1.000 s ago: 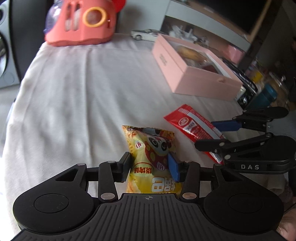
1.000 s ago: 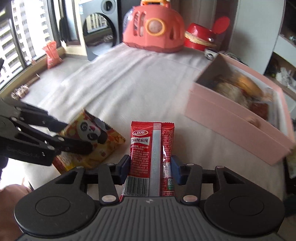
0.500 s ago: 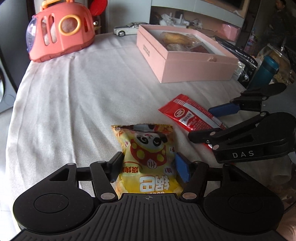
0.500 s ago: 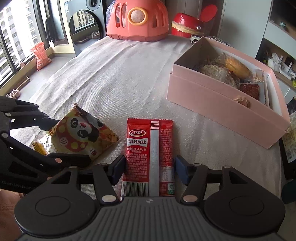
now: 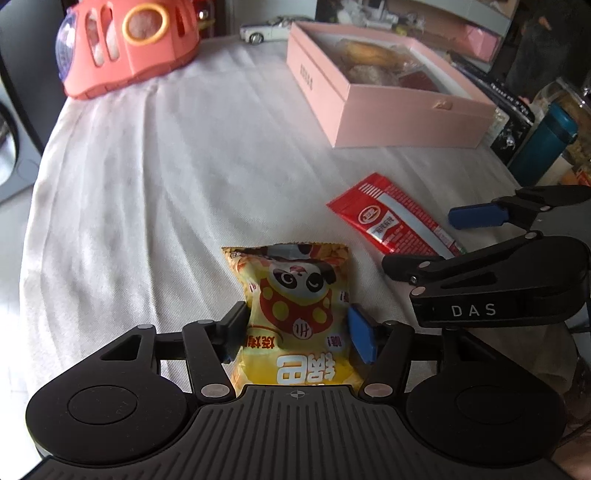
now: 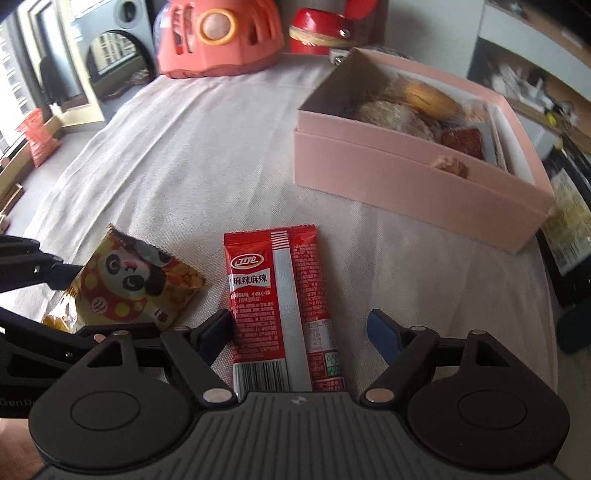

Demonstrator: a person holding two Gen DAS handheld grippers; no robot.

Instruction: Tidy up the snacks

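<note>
A yellow panda snack bag (image 5: 299,314) lies on the white cloth between the fingers of my left gripper (image 5: 297,334); the pads sit at its sides, jaws open around it. It also shows in the right wrist view (image 6: 129,284). A red spicy-strip packet (image 6: 284,314) lies flat between the fingers of my right gripper (image 6: 301,334), which is open wide with a gap on the right side. The packet also shows in the left wrist view (image 5: 391,221). An open pink box (image 6: 413,177) with several snacks inside stands ahead to the right.
A coral toy carrier (image 5: 125,40) stands at the table's far end, with a toy car (image 5: 266,31) and a red container (image 6: 321,31) near it. A teal bottle (image 5: 543,144) and dark items stand off the right edge. The cloth-covered table (image 5: 166,155) drops off at the left.
Both grippers have opened wider; the right one has let go of the red packet, which now lies on the cloth. Both grippers have lowered and the views tilted down toward the table.
</note>
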